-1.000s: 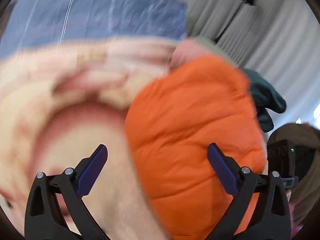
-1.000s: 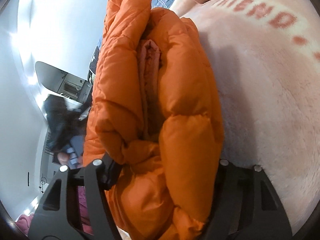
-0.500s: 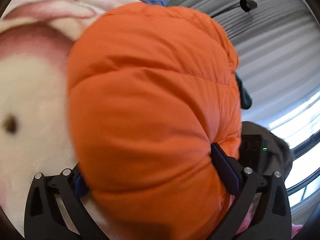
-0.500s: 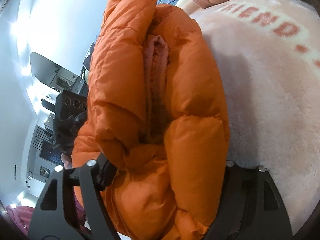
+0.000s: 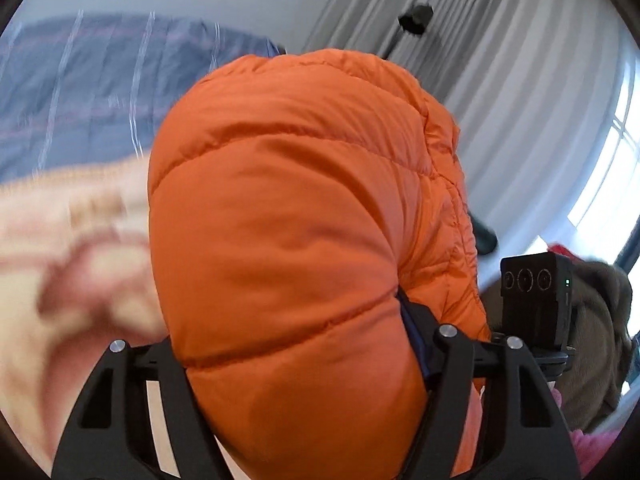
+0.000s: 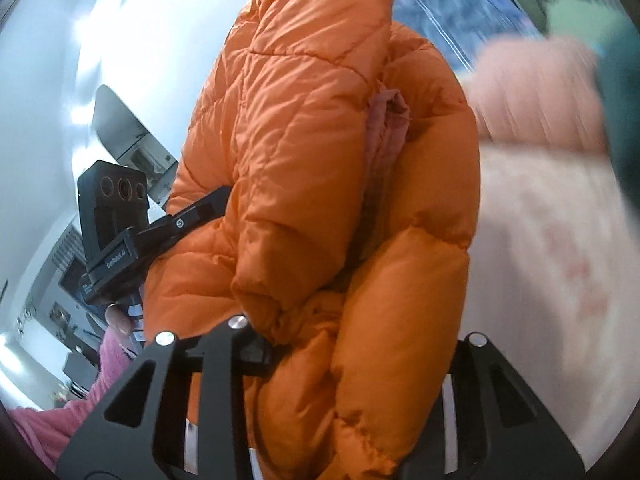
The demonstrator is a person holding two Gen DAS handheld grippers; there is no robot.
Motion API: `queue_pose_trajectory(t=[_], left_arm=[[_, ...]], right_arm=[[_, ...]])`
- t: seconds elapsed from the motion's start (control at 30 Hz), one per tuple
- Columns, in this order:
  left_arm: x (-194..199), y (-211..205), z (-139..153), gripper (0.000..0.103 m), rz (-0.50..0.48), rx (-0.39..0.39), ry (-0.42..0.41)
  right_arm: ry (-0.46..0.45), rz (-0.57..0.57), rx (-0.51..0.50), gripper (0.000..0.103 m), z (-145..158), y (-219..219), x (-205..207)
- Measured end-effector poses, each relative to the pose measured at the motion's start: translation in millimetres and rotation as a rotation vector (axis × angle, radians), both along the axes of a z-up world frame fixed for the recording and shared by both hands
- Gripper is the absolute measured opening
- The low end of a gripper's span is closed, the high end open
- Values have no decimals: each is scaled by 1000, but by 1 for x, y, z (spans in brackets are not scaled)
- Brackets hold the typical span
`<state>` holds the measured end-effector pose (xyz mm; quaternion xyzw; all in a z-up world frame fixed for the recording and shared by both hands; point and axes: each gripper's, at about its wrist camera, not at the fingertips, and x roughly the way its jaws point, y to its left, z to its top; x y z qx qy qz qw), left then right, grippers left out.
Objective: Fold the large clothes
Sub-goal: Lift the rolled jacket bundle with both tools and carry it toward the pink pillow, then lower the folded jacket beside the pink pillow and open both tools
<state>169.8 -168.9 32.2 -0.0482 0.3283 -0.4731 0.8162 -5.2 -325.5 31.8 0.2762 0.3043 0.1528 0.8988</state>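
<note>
Orange puffer jacket (image 5: pixel 288 240) bundled up, held off a bed between two grippers.

A pale pink fleece blanket (image 6: pixel 560 280) and blue striped bedding (image 5: pixel 80 96) cover the bed; grey curtains (image 5: pixel 520 80) hang beside a bright window. The folded bundle's long axis runs away from both cameras. Left gripper (image 5: pixel 296 344) and right gripper (image 6: pixel 352 344) have just been closing, fingers clenched on the jacket.

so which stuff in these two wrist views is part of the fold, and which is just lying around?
In the job:
- orange puffer jacket, bundled
- left gripper, closed on it, jaws just tightened
- right gripper, same

Lying about:
- pink fleece blanket
- blue striped bedding
- pink folded garment
- grey curtain
</note>
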Motion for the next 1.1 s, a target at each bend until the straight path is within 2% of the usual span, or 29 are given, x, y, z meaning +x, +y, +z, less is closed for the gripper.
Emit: queue_pose_trajectory(t=[0.1,0.23,0.4,0.47,0.53,0.57,0.63,0.7,0.73,0.77,0.8,0.87,1.0,1.1], left_arm=[[55,-21,32,72,77,26,-60],[124,-49,35,73,162,121,-75],[195,-78,6,73,264,210,-40],[211,-84,-11,74,288,248,-57],[230,-87,-29,79,321,271,-60],[244,-89,-38,82,340,281,-55],[258,-97,-66,102,441,360,-83],[268,-103,-101,102,520,476,-132],[263,-104,-120,102,534,500,-156],[259,-98,-127,102,545,460,-167],[255,-90,-130,102,534,400,-143],[258,-83,-128,102,528,369,-103],[248,-83,-113,102,507,419,-145],[220,-77,-99,102,466,455,-209]], right_arm=[[-21,17,40,36,17,-22,66],[-8,-23,32,36,11,-37,157],[36,-84,89,36,-30,-67,234],[51,-103,76,35,-46,-73,259],[61,-127,57,35,-63,-77,282],[67,-138,56,35,-69,-79,288],[102,-187,14,38,-93,-83,302],[160,-268,-77,63,-122,-86,304],[179,-292,-56,66,-132,-88,302],[207,-321,5,75,-141,-95,299],[225,-346,70,75,-146,-102,295],[221,-367,65,77,-142,-102,287],[183,-396,-5,79,-129,-84,269],[137,-434,-63,80,-115,-76,253]])
